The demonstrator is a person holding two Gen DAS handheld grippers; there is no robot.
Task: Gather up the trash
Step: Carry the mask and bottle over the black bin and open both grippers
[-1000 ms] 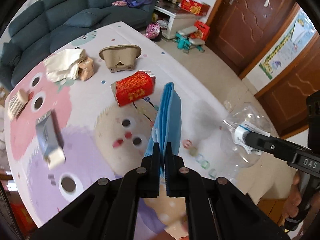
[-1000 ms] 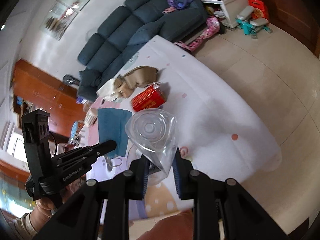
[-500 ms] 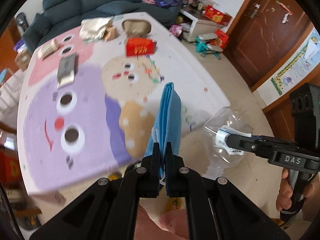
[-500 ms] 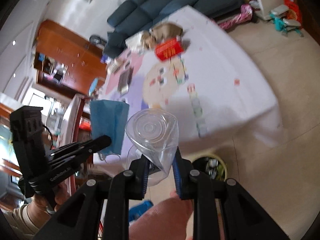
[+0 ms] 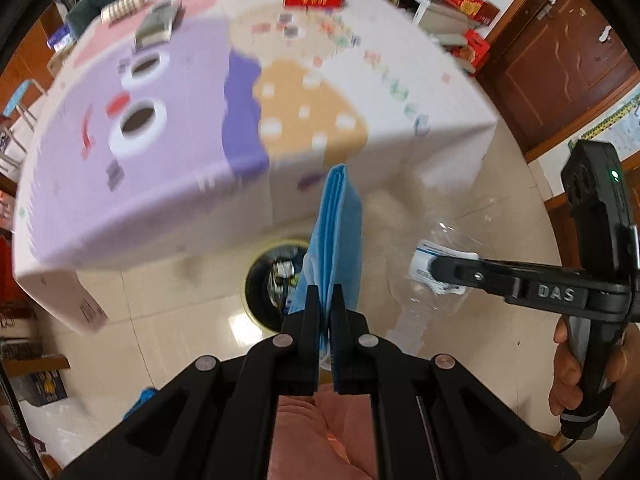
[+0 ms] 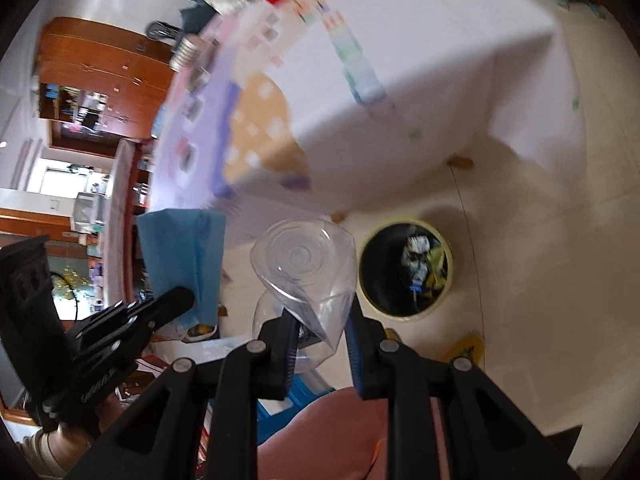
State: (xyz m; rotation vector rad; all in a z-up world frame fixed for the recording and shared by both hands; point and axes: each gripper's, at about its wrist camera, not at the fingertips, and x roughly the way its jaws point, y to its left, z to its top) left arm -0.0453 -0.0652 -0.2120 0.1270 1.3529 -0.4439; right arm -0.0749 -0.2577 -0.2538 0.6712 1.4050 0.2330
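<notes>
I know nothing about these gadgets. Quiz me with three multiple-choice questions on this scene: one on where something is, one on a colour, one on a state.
1. Where is the trash bin?
A. on the table
B. on the floor beside the table
C. on the sofa

2. What colour is the folded mask in the left gripper?
A. blue
B. red
C. green

3. What is the right gripper doing?
A. hanging empty
B. closed on a clear plastic bottle
C. holding a red box

Answers: 1 B, the bin stands on the tiles by the tablecloth's edge; 2 A, it is plainly blue; 3 B, the crumpled bottle sits pinched between its fingers.
</notes>
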